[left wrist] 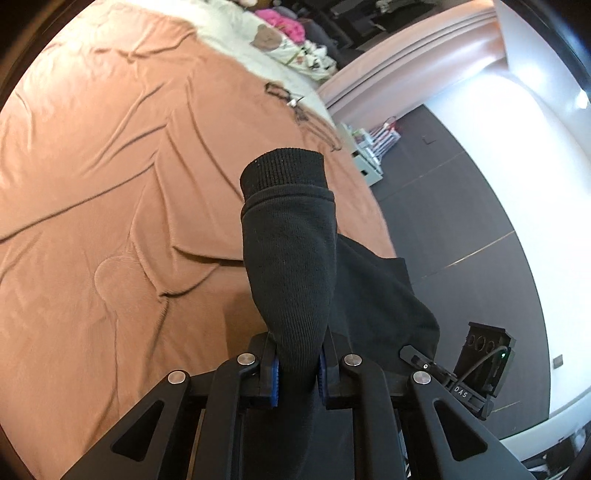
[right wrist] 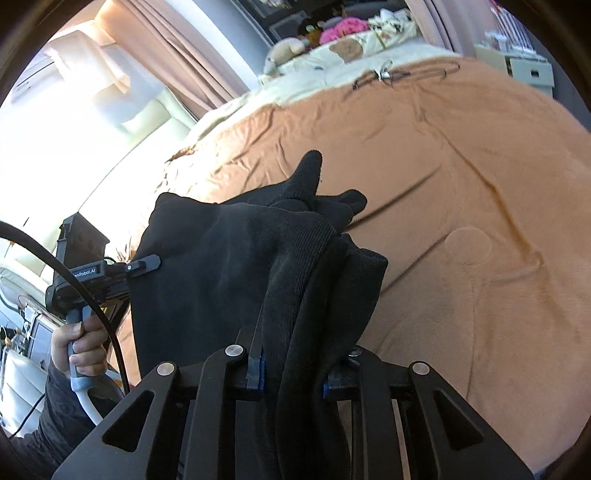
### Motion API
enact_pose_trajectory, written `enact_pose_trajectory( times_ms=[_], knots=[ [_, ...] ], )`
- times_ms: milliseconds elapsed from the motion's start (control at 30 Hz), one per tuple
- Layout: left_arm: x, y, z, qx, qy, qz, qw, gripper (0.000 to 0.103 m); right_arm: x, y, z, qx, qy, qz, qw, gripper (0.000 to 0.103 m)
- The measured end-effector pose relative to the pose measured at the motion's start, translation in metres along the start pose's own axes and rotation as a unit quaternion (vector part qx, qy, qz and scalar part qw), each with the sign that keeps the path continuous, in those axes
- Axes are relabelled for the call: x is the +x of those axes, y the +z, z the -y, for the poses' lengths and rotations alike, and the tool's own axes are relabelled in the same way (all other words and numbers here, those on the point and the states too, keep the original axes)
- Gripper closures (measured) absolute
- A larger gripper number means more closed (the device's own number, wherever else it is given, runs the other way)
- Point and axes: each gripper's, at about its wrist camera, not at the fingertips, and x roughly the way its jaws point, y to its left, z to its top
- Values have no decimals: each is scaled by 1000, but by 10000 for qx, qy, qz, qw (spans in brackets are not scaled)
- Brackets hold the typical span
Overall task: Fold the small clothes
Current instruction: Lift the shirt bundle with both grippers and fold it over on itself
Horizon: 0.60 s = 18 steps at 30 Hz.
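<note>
A black knit garment [left wrist: 291, 258] hangs in the air above the bed, held up between both grippers. My left gripper [left wrist: 297, 376] is shut on a sleeve, whose ribbed cuff [left wrist: 284, 173] sticks out ahead of the blue pads. My right gripper [right wrist: 293, 376] is shut on a bunched thick fold of the same garment [right wrist: 229, 258], and loose ends poke up beyond it. In the right wrist view a hand [right wrist: 79, 343] grips the handle of the left tool at the far left, behind the cloth.
An orange-brown bedspread [left wrist: 110, 184] lies rumpled under the garment. Wire hangers [right wrist: 406, 74] lie near its far end, with pillows and soft toys [right wrist: 343, 33] behind. A white drawer unit [left wrist: 365, 162] and dark floor [left wrist: 461, 221] flank the bed.
</note>
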Motion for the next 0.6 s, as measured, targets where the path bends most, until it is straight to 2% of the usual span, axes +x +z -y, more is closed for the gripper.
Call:
enact_pose_trajectory(
  times_ms=[267,600],
  knots=[
    [-39,-21,57,391,-129,282,9988,88,-63,-31,-13,-207,68,438,9988,87],
    [-63,-45,123,843,-307,442,9950,88,-145,-64,-21,-464,15,965,9943,87]
  ],
)
